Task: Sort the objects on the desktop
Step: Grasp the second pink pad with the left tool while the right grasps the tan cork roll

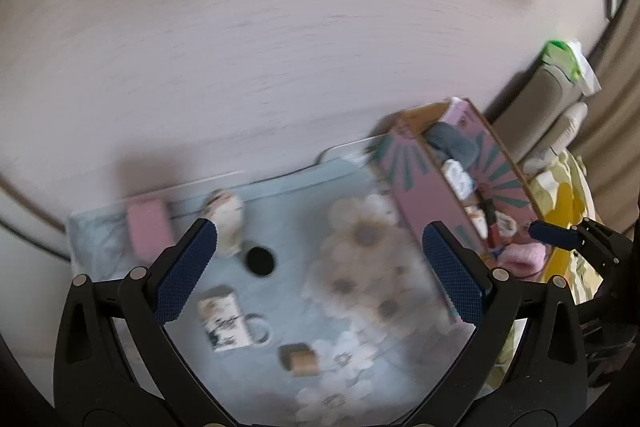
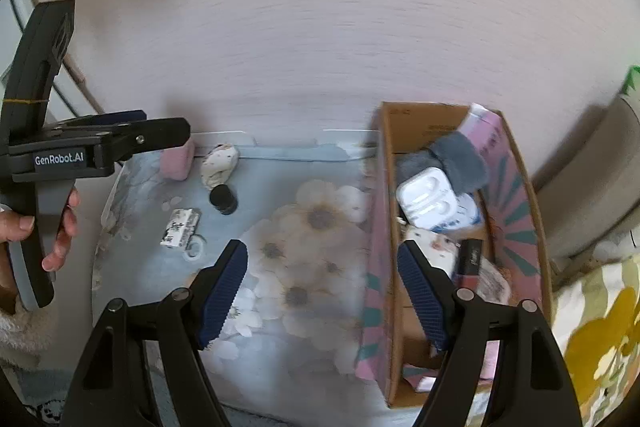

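Note:
On the blue flowered mat (image 1: 304,227) lie a pink block (image 1: 149,227), a white spotted pouch (image 1: 226,217), a black round cap (image 1: 260,261), a white patterned box with a ring (image 1: 226,323) and a small brown box (image 1: 300,359). My left gripper (image 1: 320,267) is open and empty above them. A pink cardboard box (image 2: 516,211) at the right holds a grey furry thing (image 2: 456,159), a white earbud case (image 2: 426,197) and other items. My right gripper (image 2: 322,291) is open and empty, straddling the box's left wall. The left gripper also shows in the right wrist view (image 2: 160,131).
A pale wall stands behind the table. A green and white packet (image 1: 568,63) sits on a beige seat back at the far right. A yellow flowered cloth (image 2: 600,327) lies right of the pink box. A hand (image 2: 60,227) holds the left gripper's handle.

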Available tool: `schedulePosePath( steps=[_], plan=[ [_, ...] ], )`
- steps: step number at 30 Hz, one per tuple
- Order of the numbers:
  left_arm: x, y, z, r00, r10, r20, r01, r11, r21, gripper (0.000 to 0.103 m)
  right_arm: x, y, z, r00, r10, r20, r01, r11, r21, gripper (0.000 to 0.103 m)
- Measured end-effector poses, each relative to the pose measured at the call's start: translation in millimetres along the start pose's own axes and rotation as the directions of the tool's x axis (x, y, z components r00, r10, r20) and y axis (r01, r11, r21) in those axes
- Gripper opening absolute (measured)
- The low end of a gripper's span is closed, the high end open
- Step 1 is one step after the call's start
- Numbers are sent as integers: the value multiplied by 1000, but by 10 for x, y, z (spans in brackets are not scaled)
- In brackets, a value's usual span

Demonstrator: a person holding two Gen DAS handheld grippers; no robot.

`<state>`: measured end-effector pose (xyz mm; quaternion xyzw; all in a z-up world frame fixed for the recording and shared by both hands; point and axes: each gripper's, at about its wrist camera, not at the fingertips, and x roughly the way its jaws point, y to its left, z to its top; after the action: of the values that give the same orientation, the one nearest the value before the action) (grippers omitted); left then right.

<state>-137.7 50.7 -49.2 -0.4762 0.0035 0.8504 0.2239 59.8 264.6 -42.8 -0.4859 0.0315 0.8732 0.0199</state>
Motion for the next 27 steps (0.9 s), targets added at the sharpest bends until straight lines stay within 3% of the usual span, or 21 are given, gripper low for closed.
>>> schedulePosePath(
  steps=[6,16,22,27],
  plan=[
    [-131,512,-153,998,57,26,-54,993,-107,103,157,215,39,999,46,-2,-46,998,-42,74],
    [-68,1222,-374,985,170,-13,-169,963,-212,103,521,598,-82,992,124,-39,-128,982,-141,74],
    [293,1637,-611,978,197,-75,-209,947,-242,102,946,770,-302,987,149,-58,-157,973,-169,74],
    [689,1784,-678,980,170,-100,-190,950,-247,102,1146,931,-593,977,211,-30,-213,961,-176,74]
  ],
)
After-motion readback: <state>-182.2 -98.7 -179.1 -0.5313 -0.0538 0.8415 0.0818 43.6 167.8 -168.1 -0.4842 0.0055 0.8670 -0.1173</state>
